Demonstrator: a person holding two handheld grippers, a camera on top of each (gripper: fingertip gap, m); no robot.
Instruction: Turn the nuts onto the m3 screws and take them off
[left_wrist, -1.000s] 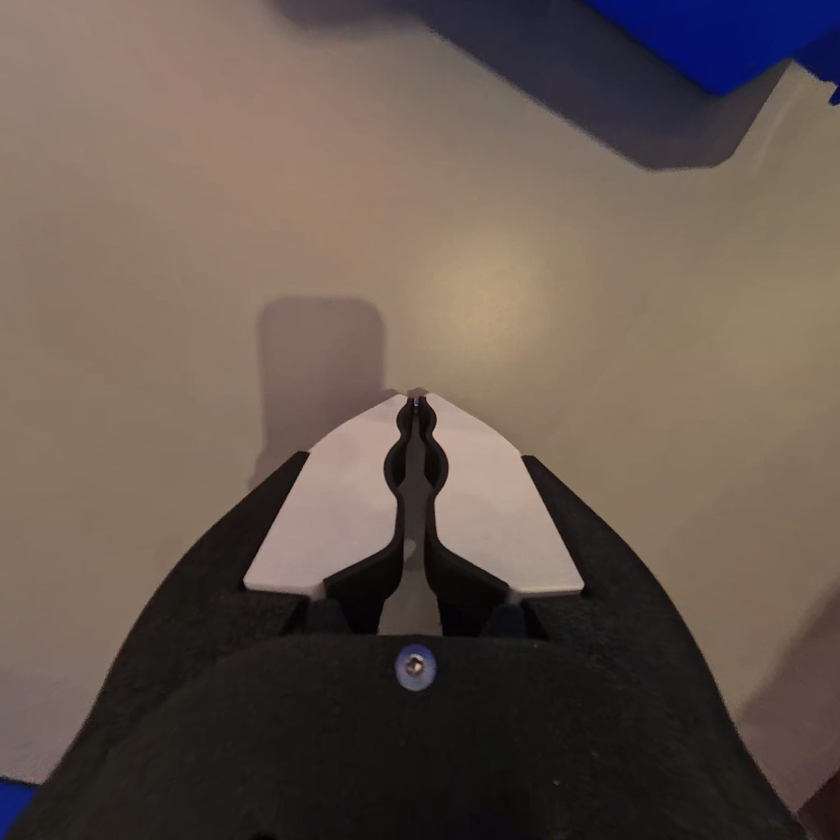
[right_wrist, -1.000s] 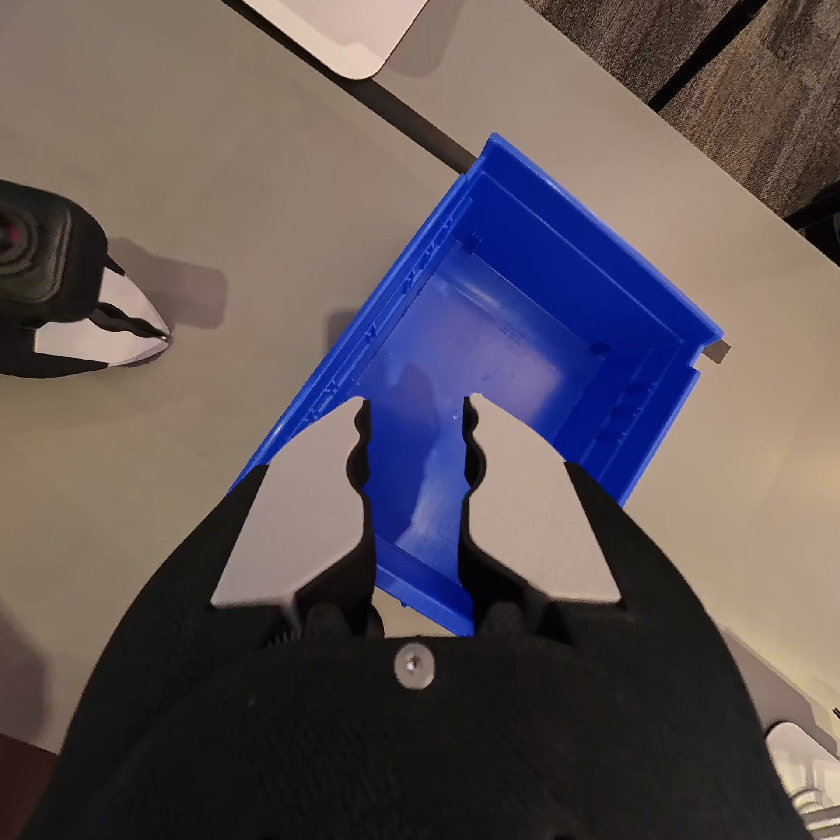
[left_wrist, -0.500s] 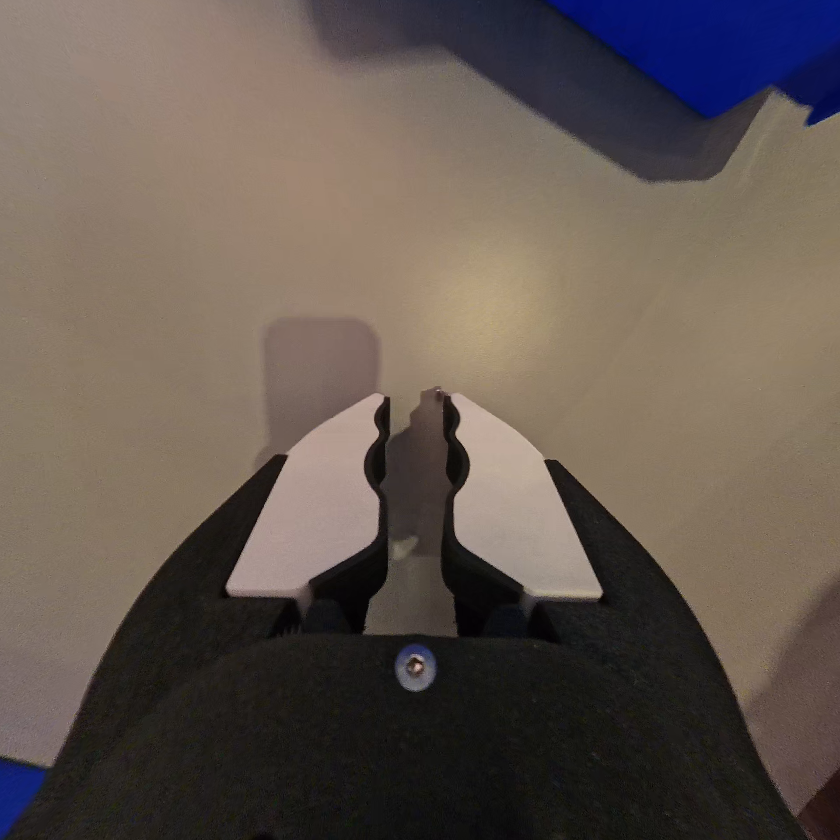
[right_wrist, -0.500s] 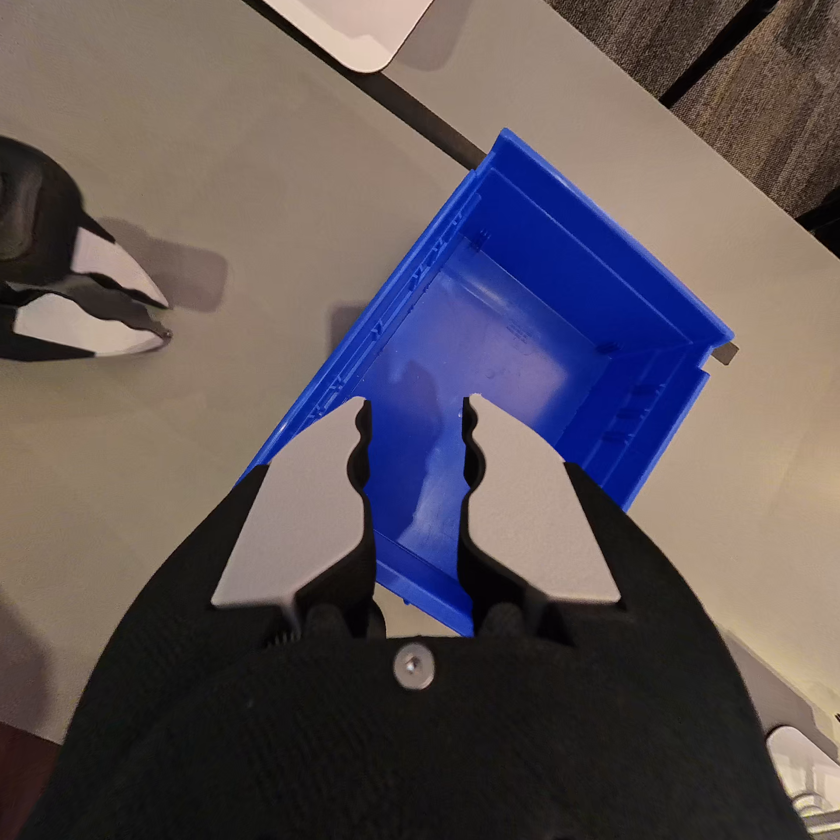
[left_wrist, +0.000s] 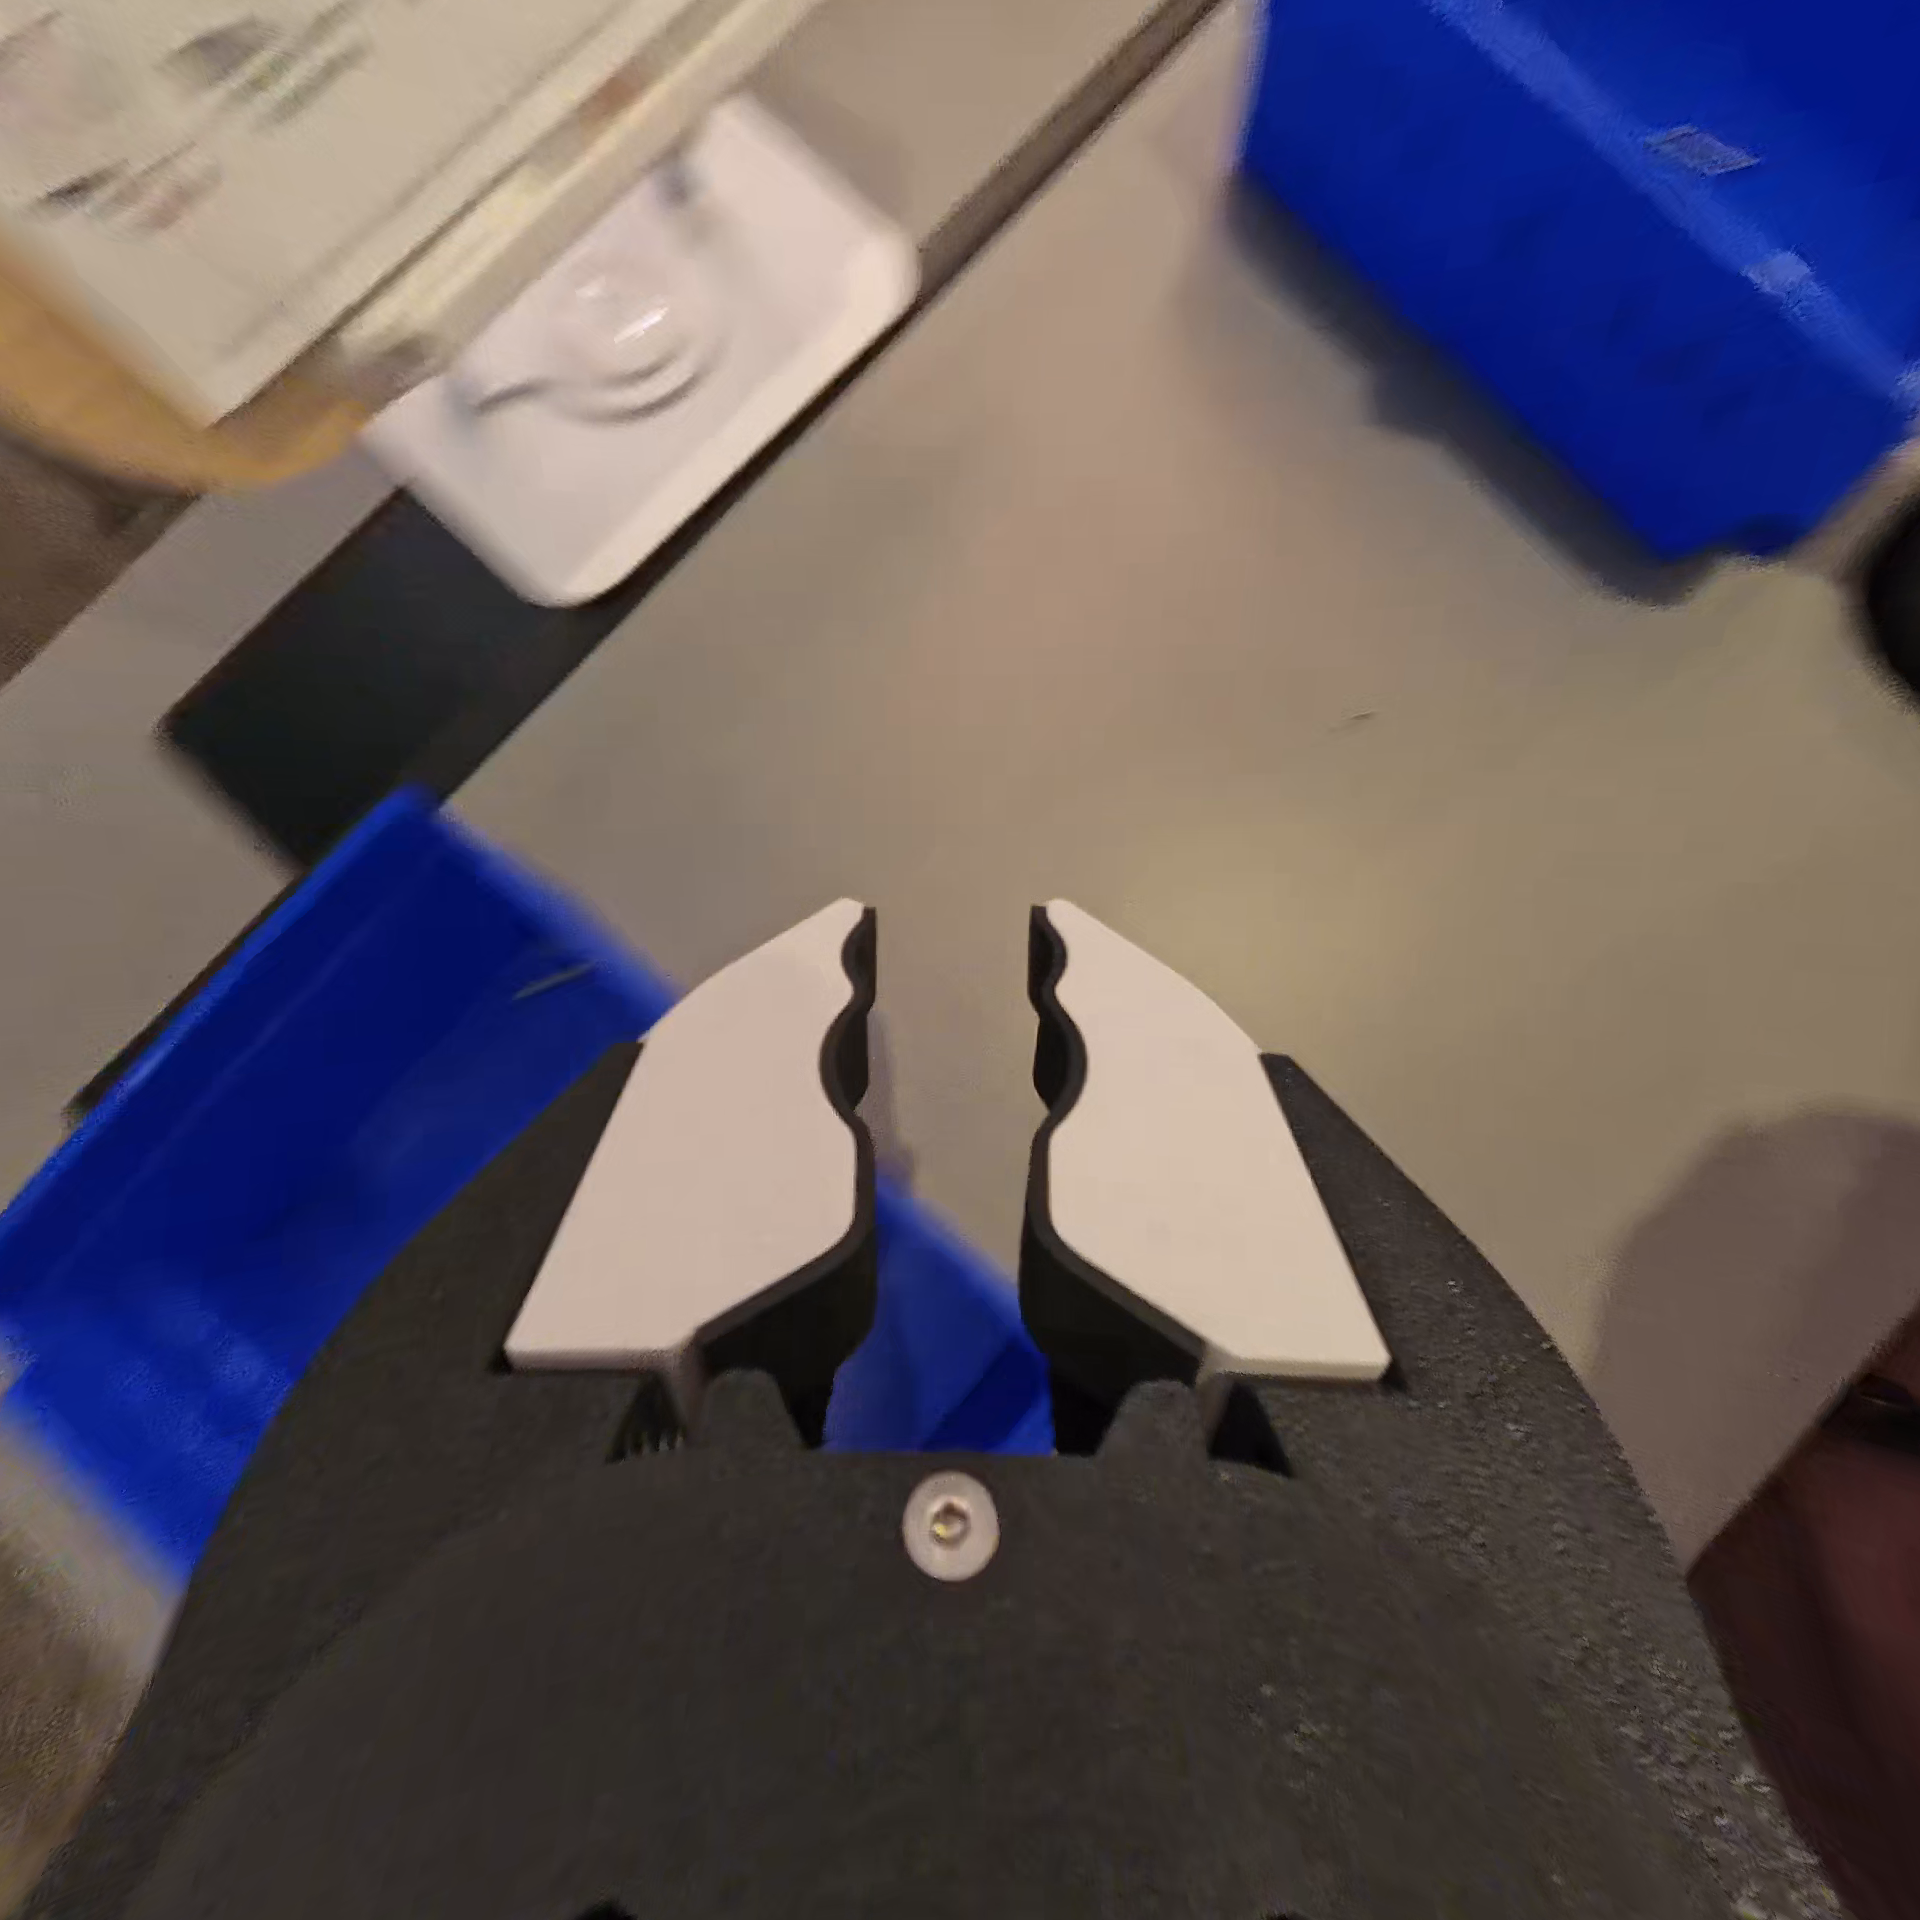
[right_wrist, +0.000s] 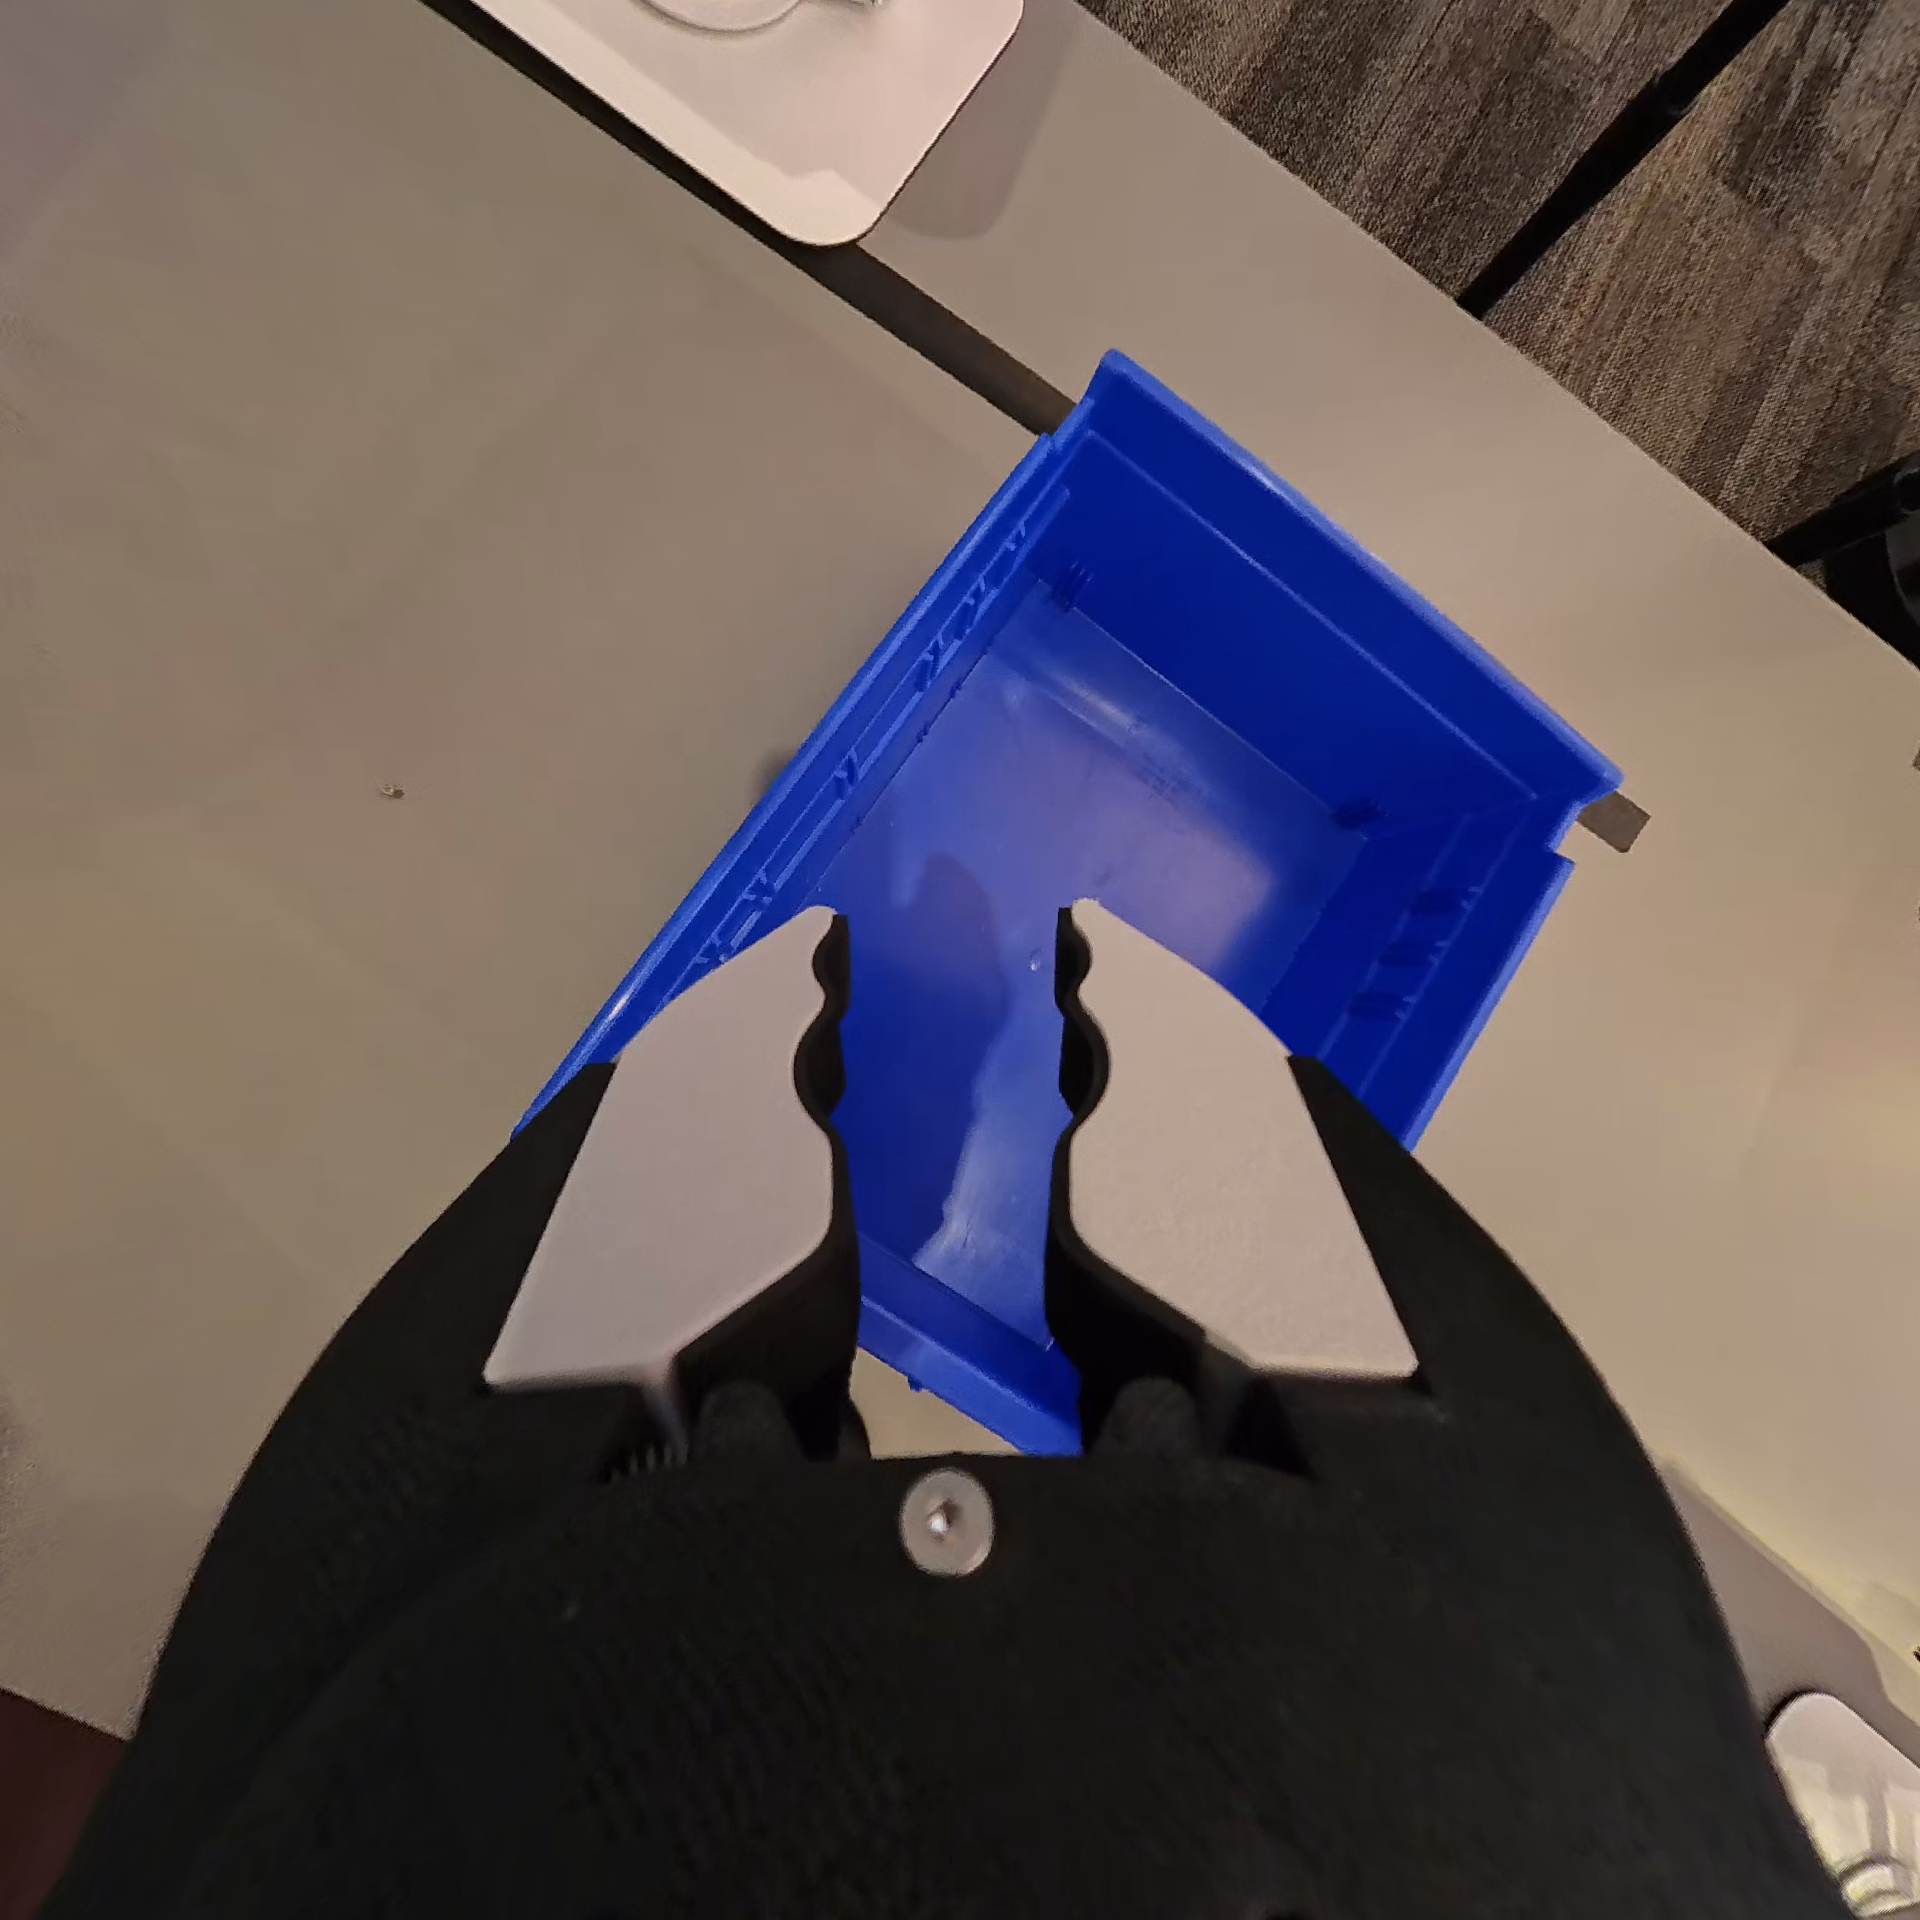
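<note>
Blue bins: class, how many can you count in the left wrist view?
2. One blue bin sits at the upper right on the table; the other blue bin lies lower left, partly hidden behind the left hand-held gripper.

You will find no writing you can read: ahead and left of your left gripper (left_wrist: 952, 914) the printed white box (left_wrist: 208, 156) is blurred, and the moulded marks in the blue bin (right_wrist: 1299, 665) under your right gripper (right_wrist: 948, 914) are too small.

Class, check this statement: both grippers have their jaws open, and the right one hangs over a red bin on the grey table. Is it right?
Not quite. In the right wrist view the bin is blue, not red. The rest holds: the right gripper hangs over it on the grey table, and the left gripper also has open jaws.
</note>
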